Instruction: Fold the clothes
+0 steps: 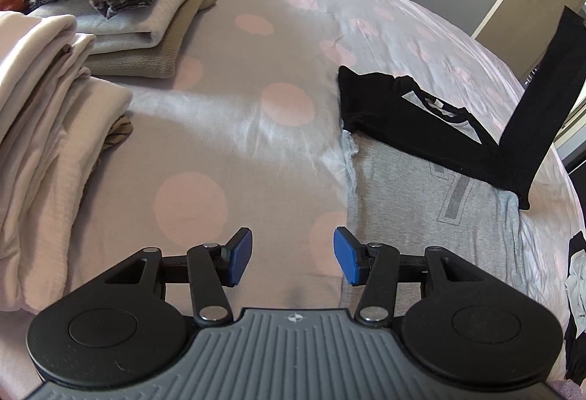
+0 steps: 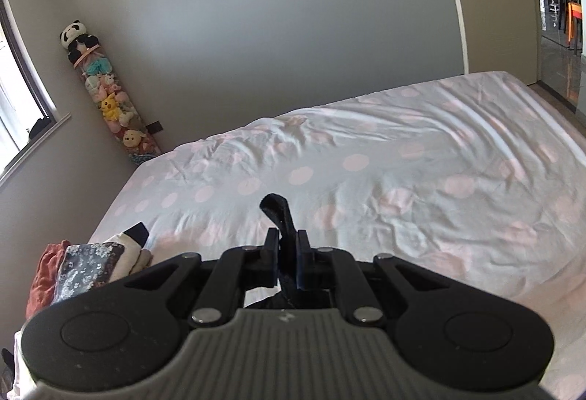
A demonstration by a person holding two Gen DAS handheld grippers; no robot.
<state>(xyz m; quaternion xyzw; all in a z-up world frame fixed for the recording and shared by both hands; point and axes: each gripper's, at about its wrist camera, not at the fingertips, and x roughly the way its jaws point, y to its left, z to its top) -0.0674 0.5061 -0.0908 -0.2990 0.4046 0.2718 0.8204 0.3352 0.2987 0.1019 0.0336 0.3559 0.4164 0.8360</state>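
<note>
Folding a shirt on the bed, one sleeve lifted.
Right tool is pinching the black sleeve, held up off the bed; the grey shirt lies flat on the dotted sheet, other sleeve folded across its chest. Left tool hovers spread beside the shirt's hem, gripping nothing. Stacks of folded clothes sit at far left, well apart from the shirt.

Gray shirt front: large dark numeral, reads as 7; rest hidden under black sleeve.
</note>
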